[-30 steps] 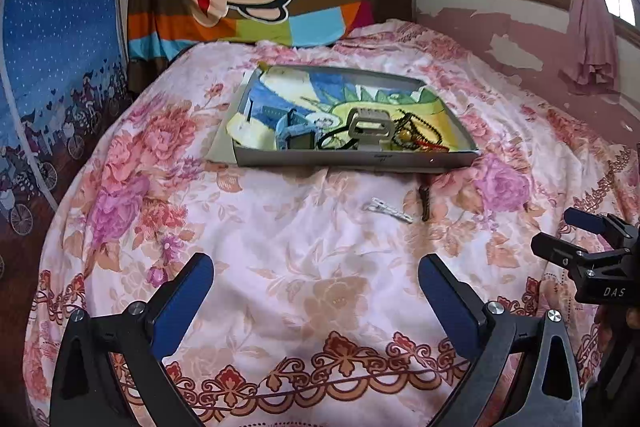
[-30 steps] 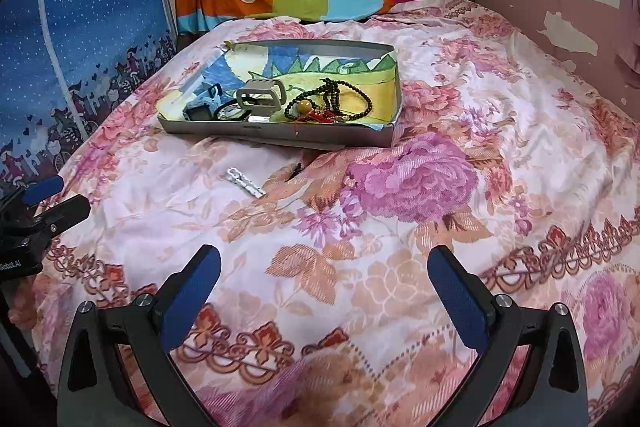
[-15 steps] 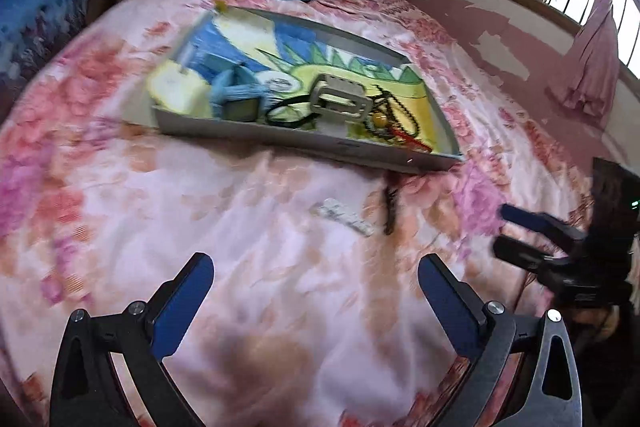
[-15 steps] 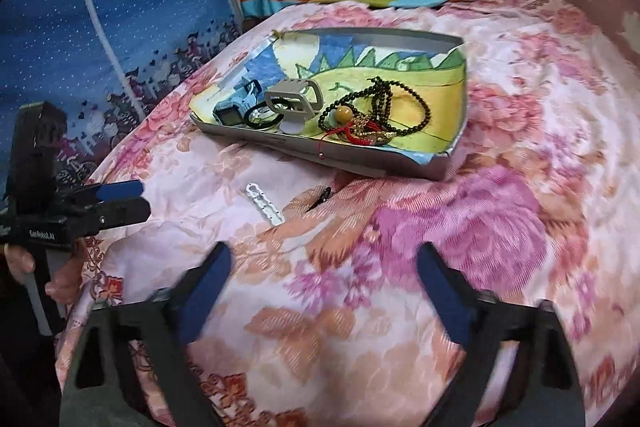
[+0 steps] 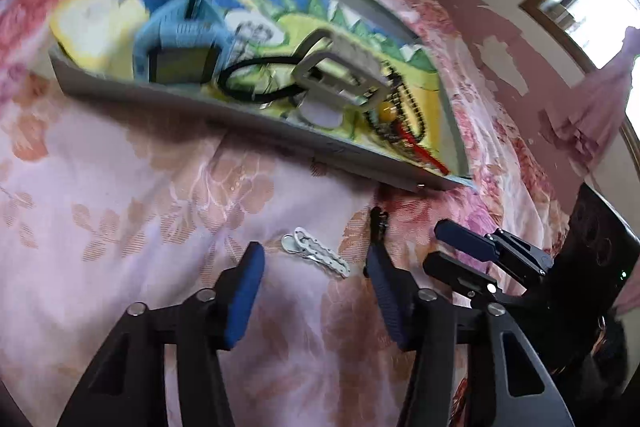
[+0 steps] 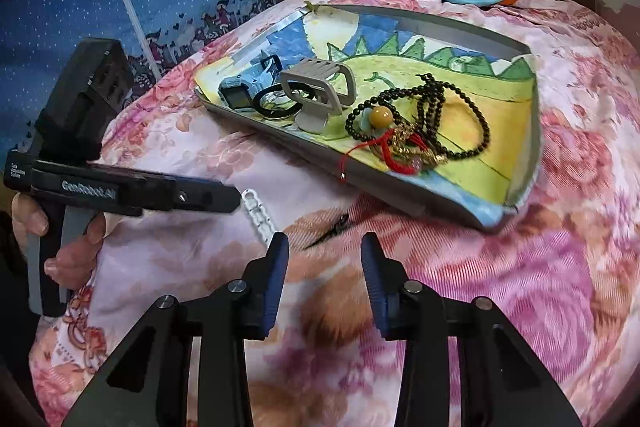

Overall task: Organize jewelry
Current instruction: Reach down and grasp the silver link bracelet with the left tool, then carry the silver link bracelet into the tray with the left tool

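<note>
Here a silver hair clip (image 5: 316,254) lies on the floral bedspread (image 5: 120,211) just in front of the grey tray (image 5: 248,121), a dark clip (image 6: 334,225) beside it. The left gripper (image 5: 316,267) straddles the silver clip, jaws apart; the right gripper (image 6: 324,267) hangs partly spread near the dark one. Black beads (image 6: 452,119) rest in the tray.

Black grippers, blue-padded fingers (image 6: 276,279)
</note>
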Motion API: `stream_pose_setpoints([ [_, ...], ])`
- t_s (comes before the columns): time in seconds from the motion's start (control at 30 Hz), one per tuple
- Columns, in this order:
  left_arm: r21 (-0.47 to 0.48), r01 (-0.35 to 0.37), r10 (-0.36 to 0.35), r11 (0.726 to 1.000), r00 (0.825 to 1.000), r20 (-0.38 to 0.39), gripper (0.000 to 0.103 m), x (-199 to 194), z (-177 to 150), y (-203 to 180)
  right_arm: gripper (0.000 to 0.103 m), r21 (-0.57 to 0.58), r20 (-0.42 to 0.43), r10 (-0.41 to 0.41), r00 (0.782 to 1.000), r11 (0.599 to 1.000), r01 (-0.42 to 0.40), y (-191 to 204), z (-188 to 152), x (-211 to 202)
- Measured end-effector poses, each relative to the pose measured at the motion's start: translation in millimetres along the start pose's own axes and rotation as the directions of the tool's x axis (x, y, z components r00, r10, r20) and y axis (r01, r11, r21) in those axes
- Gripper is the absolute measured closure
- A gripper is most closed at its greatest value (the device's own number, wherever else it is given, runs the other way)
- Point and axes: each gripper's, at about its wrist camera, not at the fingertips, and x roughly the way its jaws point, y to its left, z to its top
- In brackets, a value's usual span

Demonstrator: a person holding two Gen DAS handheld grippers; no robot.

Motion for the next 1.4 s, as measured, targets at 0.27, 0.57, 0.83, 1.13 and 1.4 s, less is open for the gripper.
stream_pose_setpoints([
  [0.27, -0.066, -0.027, 0.025, 0.997, 0.999, -0.029, 0.067, 16, 4, 5, 0.07, 0.026, -0.076, -0.022, 0.997, 0.999, 0.024, -6, 9, 29],
  [0.57, -0.094, -0.057, 0.055, 0.994, 0.998, -0.031, 0.089, 24, 9, 10, 0.07, 0.036, -0.118, -0.044, 0.992, 0.998, 0.048, -8, 14, 51],
  [0.83, -0.109, -0.026, 0.025, 0.994, 1.0, -0.018, 0.096, 19, 7, 15, 0.081, 0.027, -0.117, -0.086, 0.989, 0.996, 0.09, -3, 7, 53],
  [1.13, -0.098, -0.01, 0.012, 0.995, 1.0, 0.018, 0.099, 5, 6, 12, 0.085, 0.043, -0.058, -0.086, 0.995, 0.995, 0.089, 2, 3, 44],
  [1.4, -0.074, -0.012, 0.016, 0.997, 0.999, 0.051, 0.1, -9, 9, 6, 0.087, 0.066, 0.024, -0.084, 0.996, 0.994, 0.083, 3, 0, 27],
])
